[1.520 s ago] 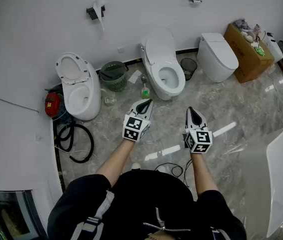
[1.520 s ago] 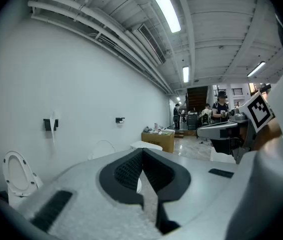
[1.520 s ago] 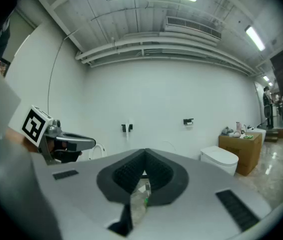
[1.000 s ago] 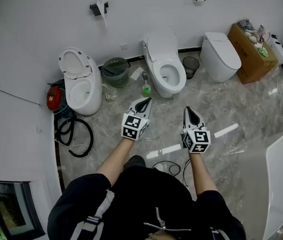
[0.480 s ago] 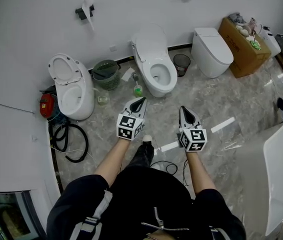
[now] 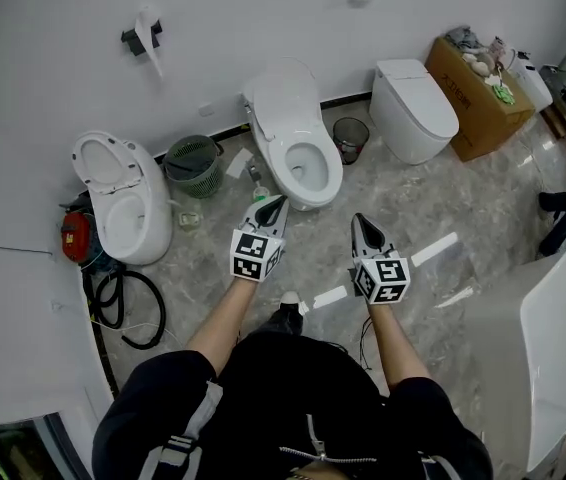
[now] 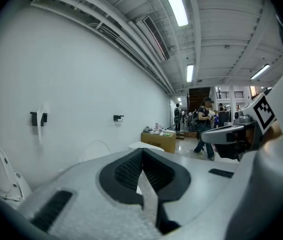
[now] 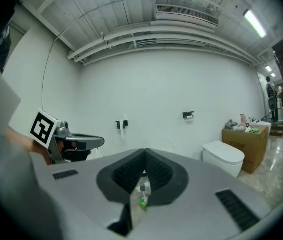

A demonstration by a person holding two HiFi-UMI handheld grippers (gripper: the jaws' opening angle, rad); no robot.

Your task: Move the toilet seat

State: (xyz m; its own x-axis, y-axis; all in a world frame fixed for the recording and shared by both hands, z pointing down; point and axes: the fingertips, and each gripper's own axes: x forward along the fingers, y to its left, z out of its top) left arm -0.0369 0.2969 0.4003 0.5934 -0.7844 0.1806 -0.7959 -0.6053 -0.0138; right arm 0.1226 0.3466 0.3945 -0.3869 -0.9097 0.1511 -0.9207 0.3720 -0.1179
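We have stepped in since a second ago: left gripper [image 6: 275,204] and right gripper [image 6: 362,221], jaws closed on nothing, now near the middle toilet [image 6: 285,103], whose toilet seat [image 6: 329,171] lies untouched on the bowl.

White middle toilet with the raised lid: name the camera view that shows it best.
The head view. There the white middle toilet is seen whole from above: open bowl, rim and raised lid. The left gripper view shows only the rounded top of its lid, the right gripper view only a faint lid edge.
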